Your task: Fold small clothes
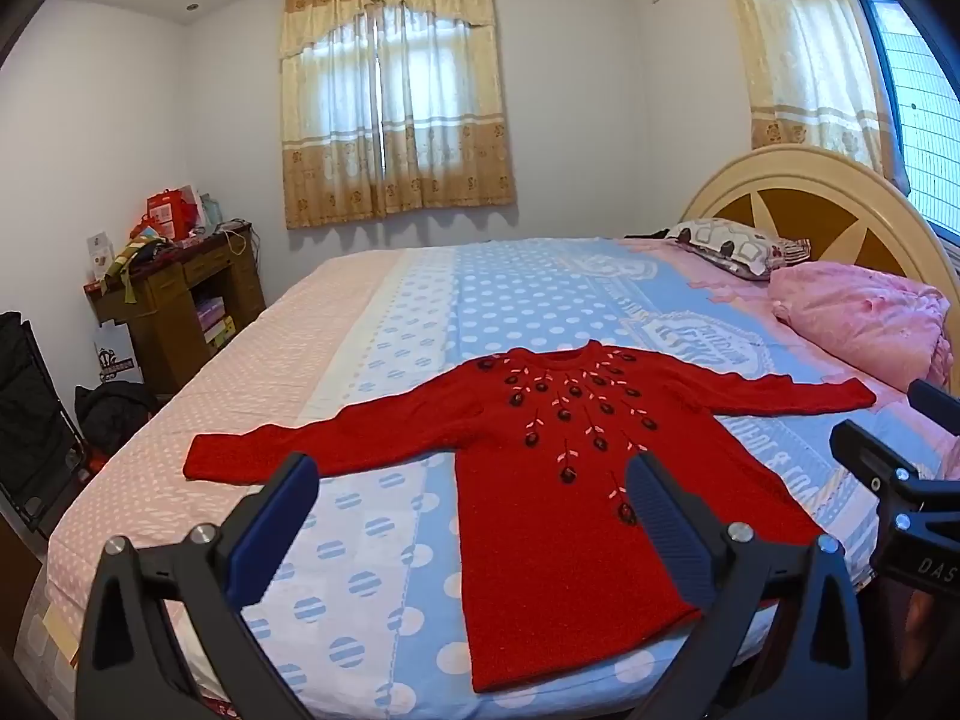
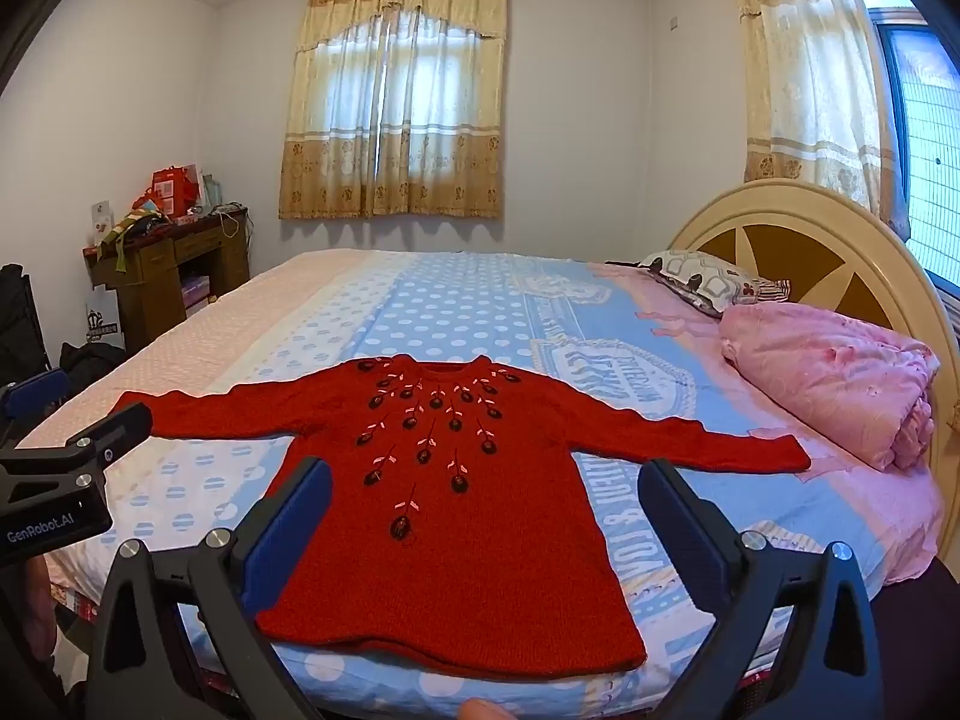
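Left wrist view: the sweater [image 1: 576,480] lies flat on the bed [image 1: 372,540], sleeves spread left and right. A one-layer pinch could drag and bunch it. The left claw [image 1: 474,504] hangs spread wide, empty.

Right wrist view: the right claw [image 2: 486,516], above the sweater's near hem, is equally spread, touching nothing.

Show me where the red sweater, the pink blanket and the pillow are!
Sweater [image 2: 480,540]: right wrist view, on the middle of its front.
Blanket [image 2: 834,384]: right wrist view, on the top of the folded bundle.
Pillow [image 1: 732,246]: left wrist view, on its patterned cover.
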